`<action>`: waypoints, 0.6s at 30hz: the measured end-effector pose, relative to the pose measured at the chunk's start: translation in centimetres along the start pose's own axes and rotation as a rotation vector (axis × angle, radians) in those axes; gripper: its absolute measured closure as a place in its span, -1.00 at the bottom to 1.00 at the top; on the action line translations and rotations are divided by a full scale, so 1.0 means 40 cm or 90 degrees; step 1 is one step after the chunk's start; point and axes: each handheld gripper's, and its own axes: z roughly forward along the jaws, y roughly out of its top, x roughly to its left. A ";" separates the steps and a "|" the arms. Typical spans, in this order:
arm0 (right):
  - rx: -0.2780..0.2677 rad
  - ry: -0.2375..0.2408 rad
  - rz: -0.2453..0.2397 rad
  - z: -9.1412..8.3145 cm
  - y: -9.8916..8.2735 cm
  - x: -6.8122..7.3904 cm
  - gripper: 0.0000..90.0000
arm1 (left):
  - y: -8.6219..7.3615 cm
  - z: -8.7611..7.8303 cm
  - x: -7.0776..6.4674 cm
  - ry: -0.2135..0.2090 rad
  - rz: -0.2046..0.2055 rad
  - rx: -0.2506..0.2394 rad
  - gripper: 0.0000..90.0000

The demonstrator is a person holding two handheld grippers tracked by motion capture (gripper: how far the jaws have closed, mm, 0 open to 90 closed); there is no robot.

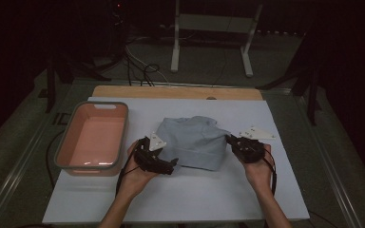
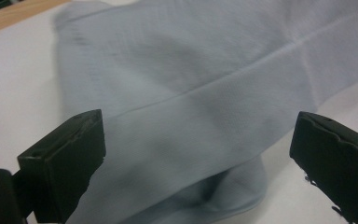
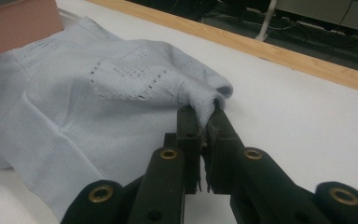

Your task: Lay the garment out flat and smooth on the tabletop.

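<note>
Between the two grippers on the white desk [image 1: 190, 190] lies a pale blue knitted garment [image 1: 195, 140], folded into a rough heap. From the high view, the left gripper [image 1: 168, 166] sits at the garment's near left corner and the right gripper [image 1: 232, 141] at its right edge, each held in a hand, with a pink basin [image 1: 64, 147] with a grey rim standing just left of the left gripper. That view is too dim to tell how the jaws stand. In the left gripper view the jaws stand wide apart, released, with the garment's ribbed hem [image 2: 214, 116] lying between and ahead of them, untouched. Seen in the right gripper view, the jaws are clenched on a small fold at the garment's edge [image 3: 209, 105], and a pattern of small knitted holes [image 3: 126, 79] shows on the cloth beyond, with the desk's wooden edge [image 3: 307, 60] running behind.
</note>
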 end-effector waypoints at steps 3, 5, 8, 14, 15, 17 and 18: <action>-0.001 0.003 0.003 -0.002 0.000 -0.002 0.90 | 0.004 0.029 -0.026 -0.001 0.016 0.016 -0.92; 0.000 0.004 0.001 -0.005 0.000 -0.003 0.90 | 0.004 0.061 -0.053 0.003 0.030 0.033 -0.99; -0.002 0.003 0.003 -0.009 0.001 -0.004 0.89 | -0.002 0.081 -0.072 0.012 0.047 0.046 -0.99; -0.005 -0.001 0.006 -0.016 0.000 -0.014 0.89 | -0.020 0.094 -0.080 0.039 0.091 0.038 -0.50; -0.005 -0.001 0.006 -0.016 0.000 -0.014 0.89 | -0.020 0.094 -0.080 0.039 0.091 0.038 -0.28; -0.004 -0.001 0.006 -0.017 -0.001 -0.015 0.88 | -0.015 0.084 -0.071 0.024 0.081 0.015 -0.02; -0.004 -0.002 0.006 -0.017 -0.002 -0.015 0.88 | -0.009 0.077 -0.067 0.019 0.085 0.011 0.19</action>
